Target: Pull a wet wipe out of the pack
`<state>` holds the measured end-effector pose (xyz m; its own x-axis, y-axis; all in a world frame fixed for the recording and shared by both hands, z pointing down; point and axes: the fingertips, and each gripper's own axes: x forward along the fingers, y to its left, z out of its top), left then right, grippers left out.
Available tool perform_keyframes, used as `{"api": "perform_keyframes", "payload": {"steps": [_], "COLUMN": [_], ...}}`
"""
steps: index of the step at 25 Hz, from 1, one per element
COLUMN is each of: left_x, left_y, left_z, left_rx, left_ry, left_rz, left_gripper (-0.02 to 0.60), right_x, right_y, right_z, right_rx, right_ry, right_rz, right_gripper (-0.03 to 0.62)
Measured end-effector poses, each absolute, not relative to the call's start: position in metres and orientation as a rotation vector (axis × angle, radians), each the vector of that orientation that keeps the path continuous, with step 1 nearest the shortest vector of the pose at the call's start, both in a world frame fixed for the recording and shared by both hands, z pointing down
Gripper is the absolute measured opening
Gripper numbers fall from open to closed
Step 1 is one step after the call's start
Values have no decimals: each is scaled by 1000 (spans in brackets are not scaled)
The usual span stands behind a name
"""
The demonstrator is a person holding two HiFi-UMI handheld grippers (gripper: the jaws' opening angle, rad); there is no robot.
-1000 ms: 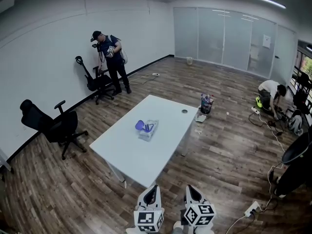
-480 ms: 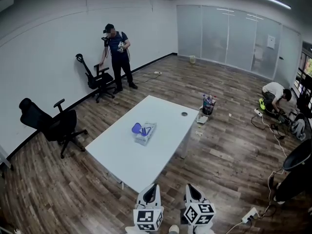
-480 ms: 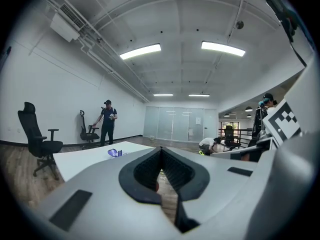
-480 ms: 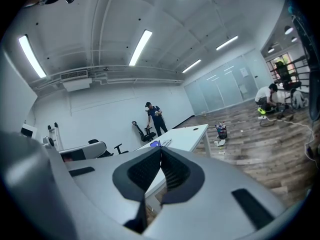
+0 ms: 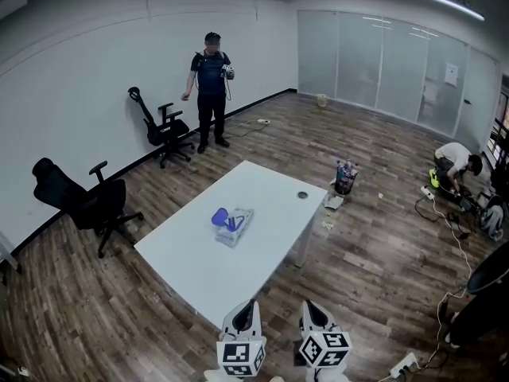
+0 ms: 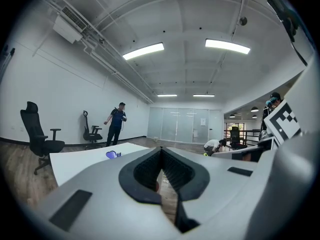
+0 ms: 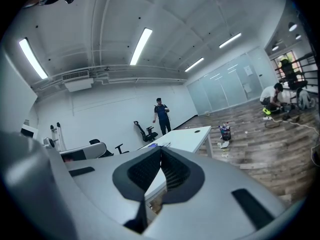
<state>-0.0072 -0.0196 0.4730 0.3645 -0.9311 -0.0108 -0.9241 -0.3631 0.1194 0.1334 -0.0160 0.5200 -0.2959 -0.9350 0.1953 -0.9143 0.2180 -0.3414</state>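
The wet wipe pack [image 5: 233, 224], clear with a blue lid part, lies near the middle of the white table [image 5: 270, 189]. In the left gripper view the pack [image 6: 113, 154] shows small and far off on the tabletop; in the right gripper view it [image 7: 153, 145] is just above the jaws. My left gripper [image 5: 247, 304] and right gripper [image 5: 311, 304] sit side by side at the bottom of the head view, short of the table's near corner. Both point toward the table, are shut, and hold nothing.
A person [image 5: 211, 86] stands by the far wall near an office chair [image 5: 165, 130]. Another chair [image 5: 87, 201] stands at the left. A bin of bottles [image 5: 344, 178] sits past the table's right end. A person [image 5: 455, 164] crouches at the right among cables.
The table and pack have slid lower in the head view as I came nearer with both grippers. The standing person has walked to the right along the wall.
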Motion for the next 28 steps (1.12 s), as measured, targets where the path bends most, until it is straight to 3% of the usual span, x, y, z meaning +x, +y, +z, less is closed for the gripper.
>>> {"api": "perform_keyframes", "payload": {"steps": [28], "left_x": [40], "left_y": [-70], "left_z": [489], "left_rx": [2508], "left_ry": [-1681], "left_rz": [-98], "left_gripper": [-3], "right_x": [191], "right_y": [-57], "right_z": [539], "right_rx": [-1900], "right_ry": [2379], "right_rz": [-645], "right_gripper": [9]}}
